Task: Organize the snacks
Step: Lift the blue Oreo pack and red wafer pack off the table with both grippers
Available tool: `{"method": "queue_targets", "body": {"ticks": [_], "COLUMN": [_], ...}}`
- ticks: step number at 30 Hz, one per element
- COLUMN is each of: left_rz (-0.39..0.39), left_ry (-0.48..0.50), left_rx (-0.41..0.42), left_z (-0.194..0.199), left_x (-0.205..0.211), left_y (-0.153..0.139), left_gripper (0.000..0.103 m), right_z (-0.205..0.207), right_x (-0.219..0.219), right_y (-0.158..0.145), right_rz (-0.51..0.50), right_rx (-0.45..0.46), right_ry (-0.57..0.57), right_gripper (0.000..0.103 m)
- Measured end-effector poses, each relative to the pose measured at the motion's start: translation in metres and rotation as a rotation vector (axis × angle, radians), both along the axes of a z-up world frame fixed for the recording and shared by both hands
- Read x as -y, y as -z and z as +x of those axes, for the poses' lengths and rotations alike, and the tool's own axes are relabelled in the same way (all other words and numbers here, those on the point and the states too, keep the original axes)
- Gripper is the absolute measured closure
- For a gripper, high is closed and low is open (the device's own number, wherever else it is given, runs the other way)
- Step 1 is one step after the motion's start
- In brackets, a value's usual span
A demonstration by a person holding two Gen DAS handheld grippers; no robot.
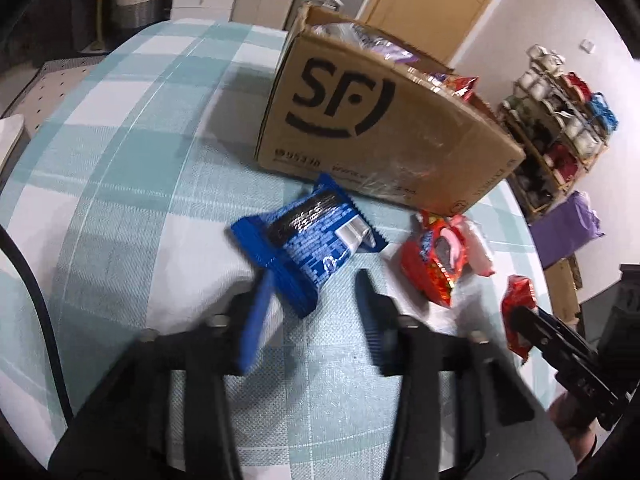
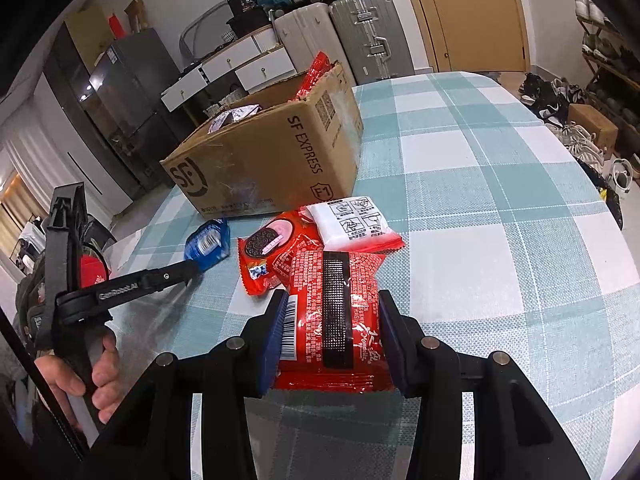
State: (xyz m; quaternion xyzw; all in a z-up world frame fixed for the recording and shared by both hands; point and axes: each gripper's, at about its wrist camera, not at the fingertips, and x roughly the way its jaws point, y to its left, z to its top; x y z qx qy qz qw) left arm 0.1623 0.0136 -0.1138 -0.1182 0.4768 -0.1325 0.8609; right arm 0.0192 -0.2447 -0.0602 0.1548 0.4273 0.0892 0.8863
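Altogether, right gripper [image 2: 330, 344] clamps one red packet [image 2: 336, 320]; left gripper [image 1: 316, 292] apart beside one blue packet [image 1: 308, 232].

A: What carries it all?
B: A table [image 2: 460, 184] in a teal-and-white check cloth.
A: And on it?
B: A cardboard box [image 2: 260, 160] upper left; a blue packet [image 2: 208, 242], two red packets [image 2: 276, 256] and a white one [image 2: 354, 220] below it.

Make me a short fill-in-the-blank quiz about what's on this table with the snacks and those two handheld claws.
1. The right gripper is shut on a ____ snack packet.
2. The cardboard box is printed "SF ____".
3. The left gripper is nearest the ____ packet.
4. The tablecloth is checked white and ____.

Missing words: red; EXPRESS; blue; teal
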Motion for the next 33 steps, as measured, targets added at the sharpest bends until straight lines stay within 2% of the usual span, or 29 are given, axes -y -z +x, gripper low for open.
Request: {"method": "queue_targets", "body": {"ticks": [2,5,7,9,12,16,18,19,20,24,28,29,31,33], "left_rz": [0.004,-0.007,0.021,0.075,0.083,0.158,0.191,0.208,0.229,0.267,0.299,0.3,0.294,0.304], "left_ry": [0.015,0.069,0.111,0.142,0.187,0.233,0.255,0.272,0.286,0.326,0.314,0.32,0.335,0.348], "left_rx": [0.024,0.061,0.096,0.137,0.139,0.175,0.178,0.174,0.17,0.192,0.204,0.208,0.213,0.223], "left_z": [-0.001,0.001,0.003,0.007,0.012,0.017,0.02,0.021,0.022,0.015,0.011,0.009,0.004,-0.003], "left_x": [-0.001,0.003,0.008,0.016,0.024,0.035,0.04,0.042,0.044,0.054,0.058,0.06,0.062,0.065], "left_y": [-0.005,-0.014,-0.018,-0.018,-0.015,-0.011,-0.009,-0.007,-0.006,-0.004,-0.004,-0.005,-0.007,-0.006], "left_gripper": [0.044,0.036,0.032,0.031,0.031,0.031,0.035,0.045,0.049,0.059,0.066,0.077,0.087,0.087], "right_z": [0.0,0.0,0.001,0.001,0.002,0.002,0.001,0.002,0.002,0.003,0.003,0.003,0.003,0.003], "right_x": [0.0,0.0,0.0,0.0,-0.001,-0.002,-0.002,-0.002,-0.002,-0.001,-0.002,-0.002,-0.002,0.0], "right_y": [0.0,0.0,0.0,0.001,0.001,0.001,0.001,0.002,0.002,0.003,0.004,0.004,0.004,0.004], "right_rz": [0.001,0.004,0.007,0.009,0.007,0.009,0.006,0.006,0.007,0.015,0.015,0.015,0.017,0.025], "right_rx": [0.001,0.001,-0.002,-0.004,-0.006,-0.005,-0.006,-0.007,-0.008,-0.015,-0.019,-0.019,-0.019,-0.021], "right_ry": [-0.003,-0.006,-0.009,-0.012,-0.017,-0.021,-0.023,-0.023,-0.023,-0.021,-0.024,-0.023,-0.019,-0.013], "right_gripper": [0.059,0.059,0.059,0.059,0.059,0.059,0.059,0.059,0.059,0.059,0.059,0.059,0.059,0.059]}}
